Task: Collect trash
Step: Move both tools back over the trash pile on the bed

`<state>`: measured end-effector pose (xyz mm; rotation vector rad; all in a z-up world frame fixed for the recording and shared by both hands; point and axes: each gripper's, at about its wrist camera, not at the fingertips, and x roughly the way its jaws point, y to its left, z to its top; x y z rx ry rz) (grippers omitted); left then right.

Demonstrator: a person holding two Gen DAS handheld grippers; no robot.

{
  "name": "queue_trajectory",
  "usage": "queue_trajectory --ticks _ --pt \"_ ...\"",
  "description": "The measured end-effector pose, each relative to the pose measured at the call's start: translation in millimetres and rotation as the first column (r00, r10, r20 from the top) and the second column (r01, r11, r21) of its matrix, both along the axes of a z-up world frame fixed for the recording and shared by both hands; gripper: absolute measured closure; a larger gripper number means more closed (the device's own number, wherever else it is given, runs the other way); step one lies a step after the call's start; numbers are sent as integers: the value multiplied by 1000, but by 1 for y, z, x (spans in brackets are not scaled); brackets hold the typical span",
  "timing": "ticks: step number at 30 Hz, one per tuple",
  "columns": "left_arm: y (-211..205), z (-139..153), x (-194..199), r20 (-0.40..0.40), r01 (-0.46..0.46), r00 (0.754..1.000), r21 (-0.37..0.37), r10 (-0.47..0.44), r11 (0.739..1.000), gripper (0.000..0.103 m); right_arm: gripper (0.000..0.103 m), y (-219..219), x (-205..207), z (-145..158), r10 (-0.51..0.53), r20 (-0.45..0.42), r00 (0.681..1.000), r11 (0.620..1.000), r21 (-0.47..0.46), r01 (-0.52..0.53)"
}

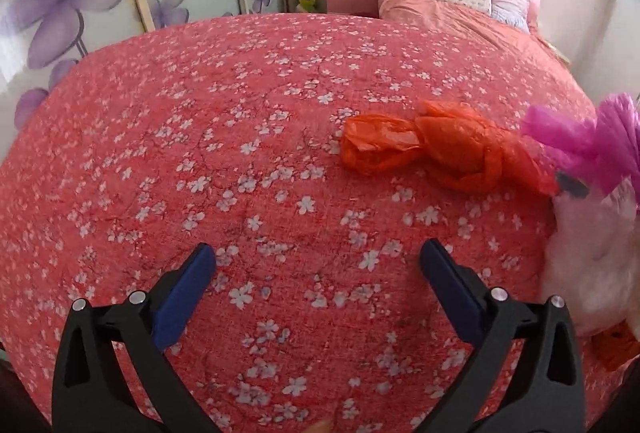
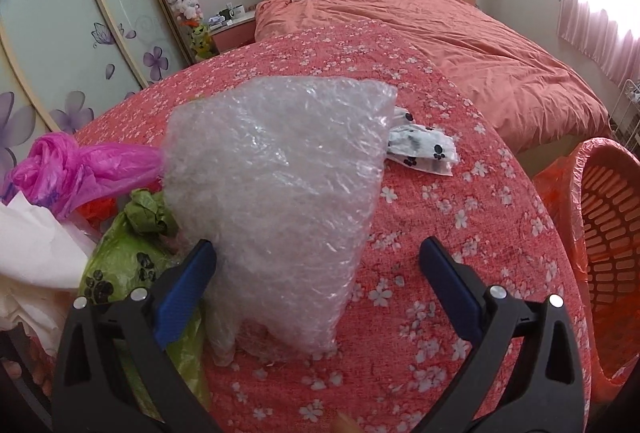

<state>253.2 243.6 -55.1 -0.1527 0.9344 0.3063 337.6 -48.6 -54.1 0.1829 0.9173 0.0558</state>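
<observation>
Trash lies on a red flowered cover. In the left wrist view an orange plastic bag lies ahead and to the right of my open, empty left gripper; a pink bag and white paper sit at the right edge. In the right wrist view a crumpled sheet of bubble wrap stands between the wide-open fingers of my right gripper, close to the left finger. A green paw-print bag, a pink bag and white paper lie at its left. A white paw-print bag lies behind the wrap.
An orange laundry basket lined with an orange bag stands off the cover's right edge. A bed with a pink duvet and pillows lies beyond. Wardrobe doors with purple flowers run along the left.
</observation>
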Motion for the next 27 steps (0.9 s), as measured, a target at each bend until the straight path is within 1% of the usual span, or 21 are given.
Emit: queue_trajectory --ticks 27 --pt "0 0 0 -3 -1 1000 4 1 1000 2 4 0 2 1 2 -2 1000 1000 -5 -2"
